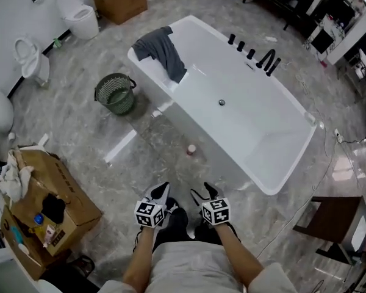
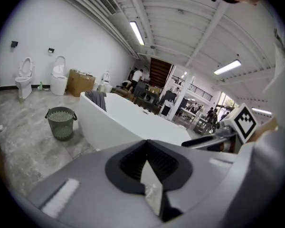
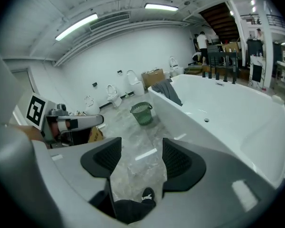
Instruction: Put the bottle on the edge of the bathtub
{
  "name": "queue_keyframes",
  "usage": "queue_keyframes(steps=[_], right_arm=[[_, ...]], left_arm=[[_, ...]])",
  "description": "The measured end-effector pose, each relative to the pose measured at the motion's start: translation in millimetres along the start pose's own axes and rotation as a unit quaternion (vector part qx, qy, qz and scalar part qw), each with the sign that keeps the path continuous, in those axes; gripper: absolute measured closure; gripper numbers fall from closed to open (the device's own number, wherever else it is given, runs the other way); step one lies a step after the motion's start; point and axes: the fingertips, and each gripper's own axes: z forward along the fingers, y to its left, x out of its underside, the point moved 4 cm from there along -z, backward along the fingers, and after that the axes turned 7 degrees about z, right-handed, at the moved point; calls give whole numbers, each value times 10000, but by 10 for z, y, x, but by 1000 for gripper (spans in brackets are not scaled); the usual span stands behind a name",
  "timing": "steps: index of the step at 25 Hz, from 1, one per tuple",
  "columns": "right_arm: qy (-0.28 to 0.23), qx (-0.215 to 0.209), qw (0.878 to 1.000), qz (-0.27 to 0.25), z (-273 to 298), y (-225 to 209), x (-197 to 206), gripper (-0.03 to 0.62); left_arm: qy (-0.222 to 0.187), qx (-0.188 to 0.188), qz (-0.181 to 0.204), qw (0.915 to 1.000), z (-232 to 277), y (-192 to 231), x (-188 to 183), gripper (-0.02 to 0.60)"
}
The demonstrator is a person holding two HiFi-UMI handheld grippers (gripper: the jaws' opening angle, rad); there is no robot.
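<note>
A small bottle (image 1: 191,149) with a pinkish cap stands on the marble floor, close against the near wall of the white bathtub (image 1: 250,118). Both grippers are held low in the head view, in front of the person's body and well short of the bottle. My left gripper (image 1: 163,188) is shut, its dark pads (image 2: 133,163) pressed together with nothing between them. My right gripper (image 1: 202,192) is open, and only floor and a shoe show through the gap between its pads (image 3: 178,161). The tub (image 2: 115,122) fills the middle of the left gripper view, and the bathtub (image 3: 228,108) lies at the right of the right gripper view.
A grey towel (image 1: 161,49) hangs over the tub's far rim. Black taps (image 1: 256,55) line its back edge. A green basket (image 1: 115,93) stands left of the tub. An open cardboard box (image 1: 49,206) is at the near left, toilets (image 1: 79,12) along the wall, a dark stool (image 1: 332,221) at the right.
</note>
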Motion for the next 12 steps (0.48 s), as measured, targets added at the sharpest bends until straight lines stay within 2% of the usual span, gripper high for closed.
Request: queue_keyframes(steps=[5,12], right_arm=[[-186,-85,9998,75,-351,-143,-72,321],[-267,-400,9987,-171,-964,-233,133,321]], left_arm=[[-150,-139,190,9996,28,-375,-301,525],[-233,-451,169,9986,-118,-1064,-350,525]])
